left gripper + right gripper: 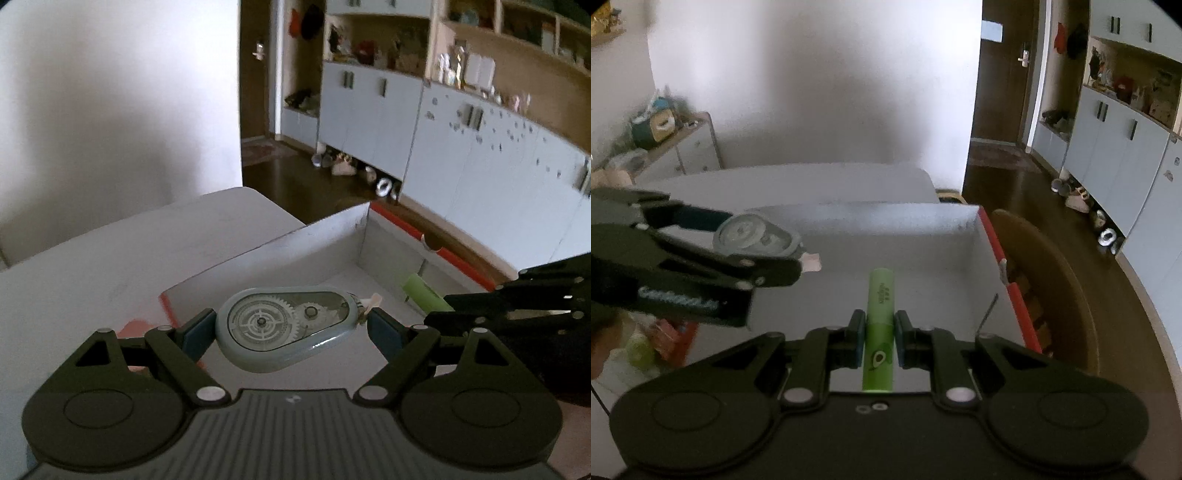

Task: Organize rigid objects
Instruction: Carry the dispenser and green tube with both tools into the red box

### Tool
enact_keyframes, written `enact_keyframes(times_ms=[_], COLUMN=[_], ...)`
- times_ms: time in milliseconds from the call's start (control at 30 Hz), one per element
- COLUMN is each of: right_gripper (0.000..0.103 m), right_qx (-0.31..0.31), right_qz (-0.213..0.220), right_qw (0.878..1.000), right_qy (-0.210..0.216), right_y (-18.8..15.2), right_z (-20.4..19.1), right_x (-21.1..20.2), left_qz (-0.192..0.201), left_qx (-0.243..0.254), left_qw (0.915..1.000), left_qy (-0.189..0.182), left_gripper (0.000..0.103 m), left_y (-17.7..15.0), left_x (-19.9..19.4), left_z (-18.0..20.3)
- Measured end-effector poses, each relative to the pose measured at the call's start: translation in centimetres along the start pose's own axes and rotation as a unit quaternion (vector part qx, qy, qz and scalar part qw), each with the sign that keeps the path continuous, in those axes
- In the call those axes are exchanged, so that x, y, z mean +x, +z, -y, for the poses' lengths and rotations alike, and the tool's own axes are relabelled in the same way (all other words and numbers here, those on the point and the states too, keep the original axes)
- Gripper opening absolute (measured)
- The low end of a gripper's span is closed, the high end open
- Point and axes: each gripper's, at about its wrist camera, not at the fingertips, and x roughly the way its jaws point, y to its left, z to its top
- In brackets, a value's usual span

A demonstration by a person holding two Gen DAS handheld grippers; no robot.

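My left gripper (291, 326) is shut on a pale blue correction tape dispenser (286, 326) with clear gears, held above the open white box (325, 240). It also shows in the right wrist view (757, 236), at the left. My right gripper (880, 338) is shut on a green cylindrical tube (880, 325) with an avocado print, held over the same box (905, 225). The tube's end (424, 291) and the right gripper's black body (517, 306) show at the right of the left wrist view.
The box has a red outer rim (1001, 254) and stands on a white table (110, 254). A round wooden stool (1056, 280) is right of the box. Cabinets (461, 155) and shoes (343, 166) line the far wall. A cluttered shelf (661, 129) stands left.
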Motion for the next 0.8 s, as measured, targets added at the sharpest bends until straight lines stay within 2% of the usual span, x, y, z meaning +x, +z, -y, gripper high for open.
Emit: enact_keyframes(times_ms=[233, 367, 633, 800], right_gripper=[0.015, 0.015, 0.015, 0.015], right_qx=[-0.003, -0.019, -0.038, -0.038], right_qz=[-0.039, -0.061, -0.113, -0.143], right_qw=[0.999, 0.998, 0.993, 0.989], right_qy=[-0.004, -0.002, -0.002, -0.003], right_y=[0.0, -0.2, -0.4, -0.9], right_z=[1.4, 1.2, 0.6, 0.5], right_x=[3.2, 4.8, 7.3, 8.3], left_qz=[-0.041, -0.071, -0.136, -0.176], left_qx=[-0.009, 0.003, 0.024, 0.015], left_qw=[0.9991, 0.9974, 0.9902, 0.984], left_qy=[0.009, 0.016, 0.023, 0.023], left_gripper=[0.089, 0.089, 0.089, 0.089], left_y=[1.2, 1.6, 1.2, 0.9], left_x=[4.9, 7.7, 11.9, 13.9], left_z=[0.5, 0.9, 1.9, 2.0])
